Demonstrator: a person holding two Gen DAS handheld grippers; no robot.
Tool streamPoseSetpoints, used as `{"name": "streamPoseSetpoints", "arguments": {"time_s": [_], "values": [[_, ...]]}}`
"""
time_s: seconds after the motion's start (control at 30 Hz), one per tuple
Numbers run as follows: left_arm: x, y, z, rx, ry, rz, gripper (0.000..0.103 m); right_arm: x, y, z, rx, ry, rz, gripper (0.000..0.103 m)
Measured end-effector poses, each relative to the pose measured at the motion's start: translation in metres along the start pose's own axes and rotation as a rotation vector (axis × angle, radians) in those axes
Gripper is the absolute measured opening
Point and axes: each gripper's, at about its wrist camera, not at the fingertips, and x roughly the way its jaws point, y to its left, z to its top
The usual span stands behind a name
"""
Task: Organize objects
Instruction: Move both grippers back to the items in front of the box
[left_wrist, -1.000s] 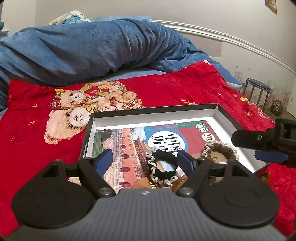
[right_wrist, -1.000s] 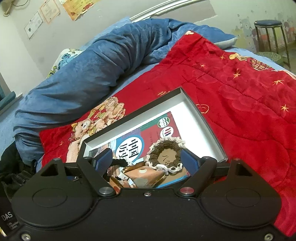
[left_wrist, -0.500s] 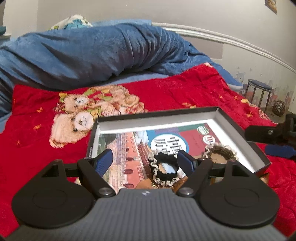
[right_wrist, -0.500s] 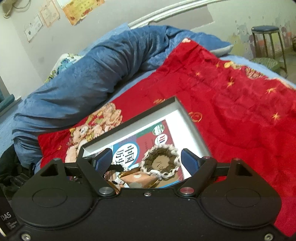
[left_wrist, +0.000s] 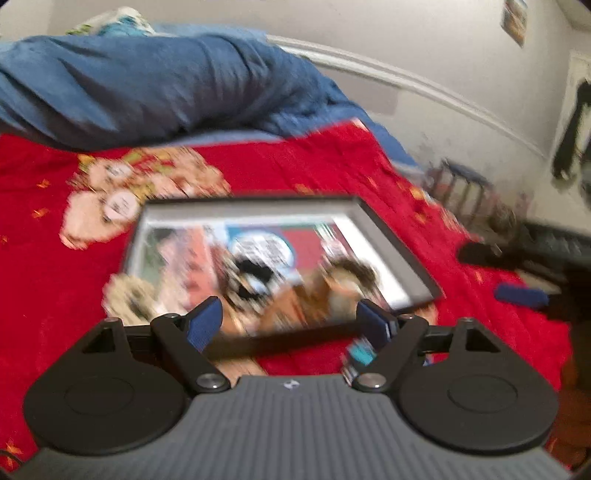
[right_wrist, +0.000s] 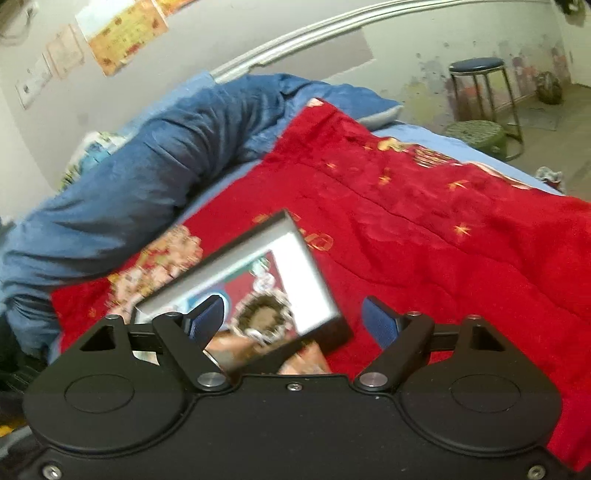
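Your workspace is the red blanket (right_wrist: 424, 236) spread over the bed, with the blue duvet (left_wrist: 147, 85) bunched along its far side. On the blanket sits the shallow dark box (left_wrist: 402, 243), lying between your two tools. Inside it, on a printed sheet, are two frilled hair ties: a black one (left_wrist: 255, 269) near the middle and a brown one (right_wrist: 264, 314) to its right, with some orange-brown packets at the near edge, too blurred to name. A pale frilled item (left_wrist: 129, 295) lies just outside the box's near left corner.

Your left gripper (left_wrist: 291, 323) is spread wide and holds nothing; so is your right gripper (right_wrist: 295, 321). You seem to be between picks. Next, choose a loose piece, perhaps that pale item, and steady the camera first.
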Motion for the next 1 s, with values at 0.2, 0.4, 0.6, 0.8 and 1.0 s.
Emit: {"name": "streamPoseSetpoints", "arguments": {"time_s": [0.2,0.4,0.6,0.8,1.0], "values": [[0.016,-0.035,-0.035,0.021,0.126,-0.09,0.087,0.027,-0.003,-0.009,0.016,0.123,-0.009,0.078],[0.041,-0.044,-0.045,0.029,0.149,-0.053,0.078,0.053,0.0,-0.02,0.01,0.193,-0.033,0.078],[0.053,-0.051,-0.048,0.089,0.136,-0.053,0.049,0.076,0.002,-0.023,0.004,0.254,-0.033,0.067],[0.054,-0.06,-0.048,0.129,0.147,-0.111,0.015,0.08,-0.001,-0.024,0.026,0.256,-0.035,0.045],[0.046,-0.061,-0.045,0.128,0.142,-0.105,0.013,0.065,-0.003,-0.019,0.038,0.215,-0.04,0.039]]}}
